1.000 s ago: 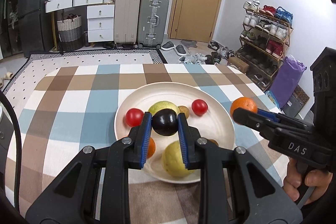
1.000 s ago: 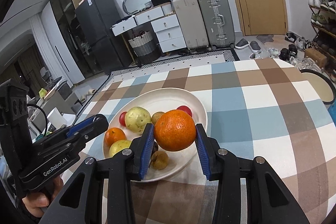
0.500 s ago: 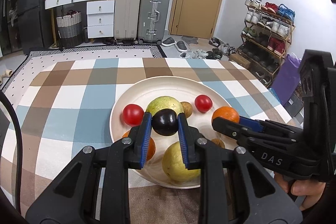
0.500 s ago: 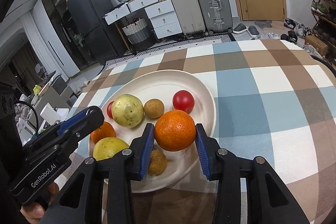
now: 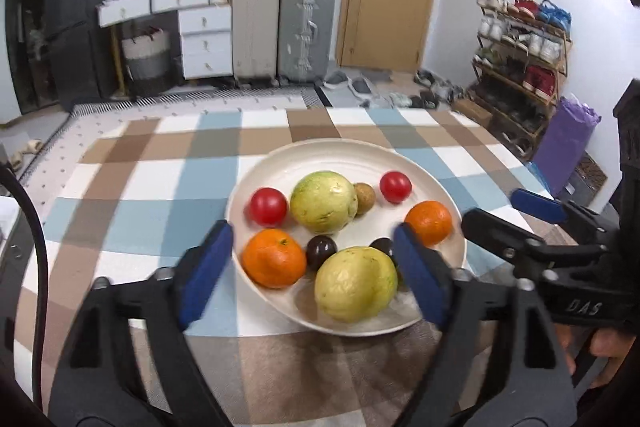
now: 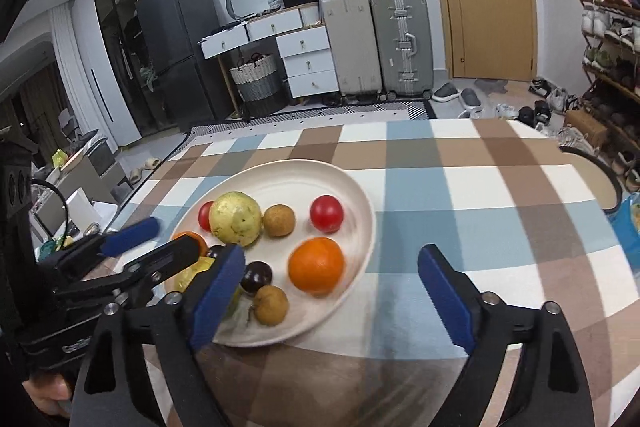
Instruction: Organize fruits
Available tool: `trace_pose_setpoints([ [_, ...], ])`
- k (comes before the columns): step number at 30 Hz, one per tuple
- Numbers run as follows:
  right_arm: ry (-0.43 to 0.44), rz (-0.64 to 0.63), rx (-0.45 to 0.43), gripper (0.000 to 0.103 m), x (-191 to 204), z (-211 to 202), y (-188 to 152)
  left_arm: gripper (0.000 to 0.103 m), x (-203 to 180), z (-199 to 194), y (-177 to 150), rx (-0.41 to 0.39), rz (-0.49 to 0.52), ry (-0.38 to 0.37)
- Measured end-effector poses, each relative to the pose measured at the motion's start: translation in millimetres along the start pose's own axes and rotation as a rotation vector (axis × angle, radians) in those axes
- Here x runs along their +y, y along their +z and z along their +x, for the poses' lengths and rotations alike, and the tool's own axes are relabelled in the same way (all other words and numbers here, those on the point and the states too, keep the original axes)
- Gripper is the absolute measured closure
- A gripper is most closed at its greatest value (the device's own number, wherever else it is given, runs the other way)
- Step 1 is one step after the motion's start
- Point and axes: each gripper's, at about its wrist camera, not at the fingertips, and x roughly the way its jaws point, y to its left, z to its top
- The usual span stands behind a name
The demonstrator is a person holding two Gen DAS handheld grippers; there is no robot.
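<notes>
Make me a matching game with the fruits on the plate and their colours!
Things:
1. tomato
2. big round fruit
3. mandarin
4. small round fruit

Colours:
A. orange
B. dark purple
C. red
D. yellow-green

Pairs: 1-C, 2-D, 3-A, 4-B

one plate; two oranges, two guavas, two tomatoes, two dark plums, two longans.
</notes>
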Motion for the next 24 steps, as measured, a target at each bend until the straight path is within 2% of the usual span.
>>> trace_pose_setpoints([
  [4, -0.013, -0.014, -0.011, 0.002, -8.1, -14.6, -5.3, 0.012, 3.9, -16.9, -3.8, -0.020, -0.005, -0.021],
  [6, 0.004, -0.025, -0.005, 0.001, -10.3, -20.1, -8.5, 0.000, 8.3, -26.4, -7.7, -0.039, -0.024, -0.022],
  [12, 0.057, -0.054, -0.026, 0.000, -9.2, -35.6, -20.8, 0.000, 18.7, -52.3, -19.4, -0.076, -0.059, -0.022],
  [14, 0.072, -0.070, -0.035, 0.000, -6.4, -38.7, -23.6, 0.000, 20.1, -58.7, -23.6, -0.087, -0.064, 0.002],
  [24, 0.122, -0.130, -0.086, 0.000, 6.7, -49.2, -32.6, 0.000, 18.8, -65.8, -35.8, -0.099, -0.069, 0.004],
])
